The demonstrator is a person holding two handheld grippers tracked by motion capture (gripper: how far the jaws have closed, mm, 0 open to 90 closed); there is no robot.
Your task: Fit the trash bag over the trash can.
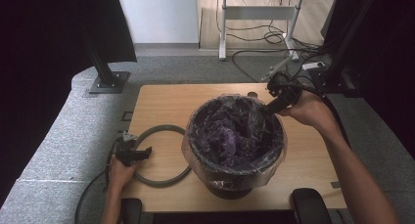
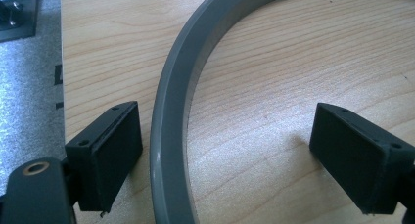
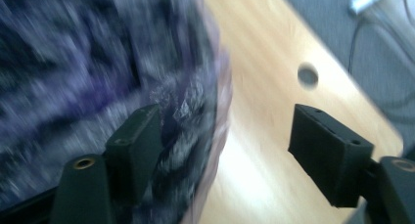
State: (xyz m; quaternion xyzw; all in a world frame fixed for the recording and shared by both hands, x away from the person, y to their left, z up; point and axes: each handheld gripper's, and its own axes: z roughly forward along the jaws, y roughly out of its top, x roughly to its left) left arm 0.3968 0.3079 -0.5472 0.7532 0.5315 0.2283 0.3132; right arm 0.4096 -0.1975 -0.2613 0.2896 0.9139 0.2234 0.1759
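A black bin lined with a thin purplish plastic bag stands in the middle of the wooden table. To its left a grey ring lies flat on the table. My left gripper rests low at the ring's left side. Its jaws stand open, astride the grey ring, which runs close to the left jaw. My right gripper is at the bin's far right rim. It is open, with the bag's blurred edge against its left jaw and bare table toward the right jaw.
A small round hole sits in the table behind the bin. A black post base stands on the grey floor at the left. Cables and white desk legs lie beyond the table. A black armrest is at the near edge.
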